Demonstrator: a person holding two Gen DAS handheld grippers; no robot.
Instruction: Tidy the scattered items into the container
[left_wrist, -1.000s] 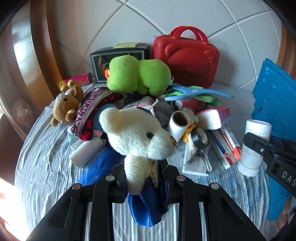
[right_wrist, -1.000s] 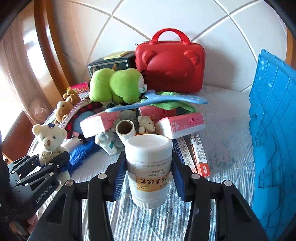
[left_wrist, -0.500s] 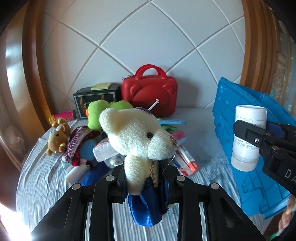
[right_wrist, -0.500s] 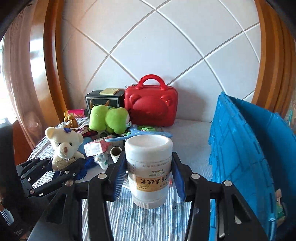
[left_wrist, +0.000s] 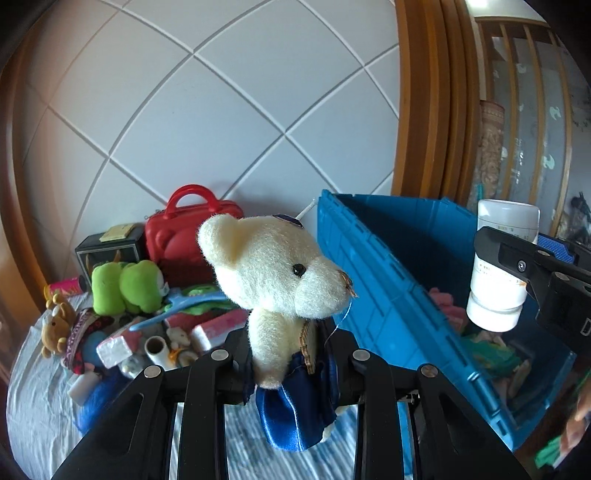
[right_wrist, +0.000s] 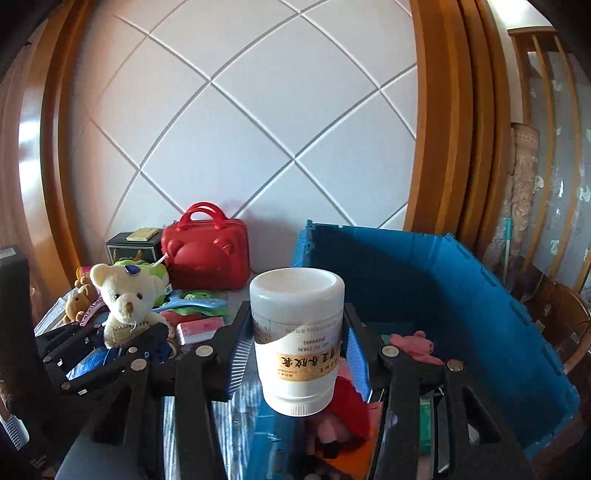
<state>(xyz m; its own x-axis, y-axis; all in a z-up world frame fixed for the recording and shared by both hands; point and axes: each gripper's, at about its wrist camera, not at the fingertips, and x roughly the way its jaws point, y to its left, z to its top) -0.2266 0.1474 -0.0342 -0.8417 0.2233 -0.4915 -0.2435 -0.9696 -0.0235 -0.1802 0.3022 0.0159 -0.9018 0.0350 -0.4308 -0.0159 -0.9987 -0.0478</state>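
My left gripper (left_wrist: 291, 354) is shut on a cream teddy bear (left_wrist: 273, 273) in a blue satin skirt and holds it in the air, left of the blue crate (left_wrist: 391, 266). The bear also shows in the right wrist view (right_wrist: 123, 301). My right gripper (right_wrist: 295, 332) is shut on a white medicine bottle (right_wrist: 297, 336), upside down, over the open blue crate (right_wrist: 461, 295). The bottle also shows in the left wrist view (left_wrist: 498, 266). Inside the crate lie a pink plush (right_wrist: 413, 341) and a red item (right_wrist: 349, 406).
On the round clothed table (left_wrist: 33, 398) lies a pile: a green frog plush (left_wrist: 125, 282), a brown bear (left_wrist: 55, 328), a red case (left_wrist: 192, 236), a dark box (left_wrist: 107, 245), tissue packs, a blue hanger. A wooden frame and tiled wall stand behind.
Both grippers rose and swung right, away from the pile and toward the crate. The bottle now hangs over the crate's inside. Both grips are unchanged.
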